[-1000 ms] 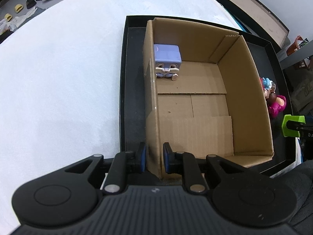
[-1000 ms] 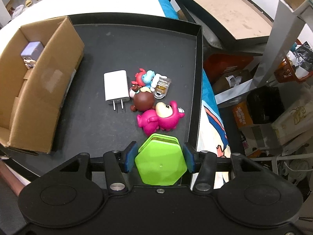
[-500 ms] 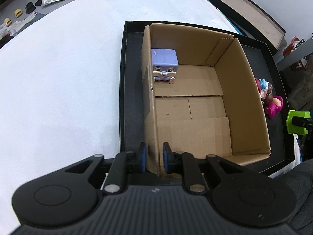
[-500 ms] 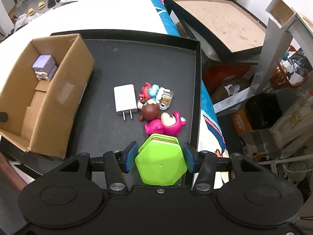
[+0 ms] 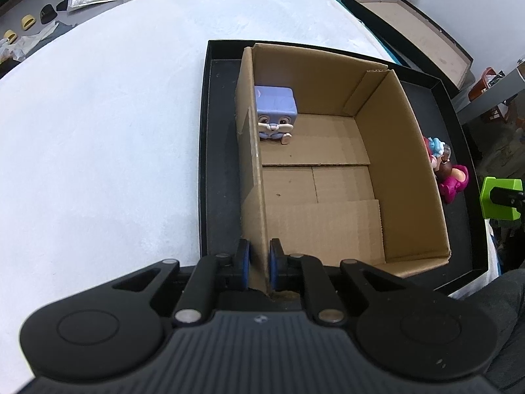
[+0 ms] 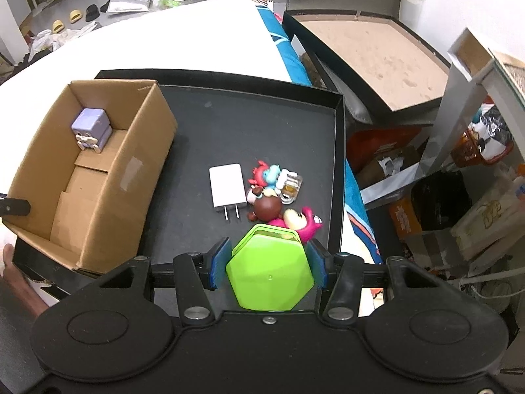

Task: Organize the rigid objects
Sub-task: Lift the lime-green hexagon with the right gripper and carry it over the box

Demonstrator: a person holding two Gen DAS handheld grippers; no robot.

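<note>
A cardboard box point(image 5: 403, 167) point(image 6: 144, 151) stands on the left of a black tray point(image 6: 262, 124). A purple cube figure point(image 5: 275, 111) point(image 6: 91, 128) lies in the box's far corner. My left gripper point(image 5: 259, 269) is shut on the box's near left wall. My right gripper point(image 6: 268, 264) is shut on a green hexagonal case point(image 6: 269, 272) and holds it above the tray's near right part; it also shows in the left wrist view point(image 5: 500, 198). On the tray lie a white charger point(image 6: 227, 187), a pink bear figure point(image 6: 302, 223), a brown figure point(image 6: 265, 208) and small toys point(image 6: 274, 177).
The tray rests on a white surface point(image 5: 98, 131). A second black tray with a brown floor point(image 6: 374, 49) lies to the far right. Bags and clutter point(image 6: 459, 190) sit on the floor at right. Shoes point(image 6: 72, 16) lie far back.
My right gripper has lifted and drawn back with the green case, so more of the tray and box shows. The left gripper keeps its hold on the box wall.
</note>
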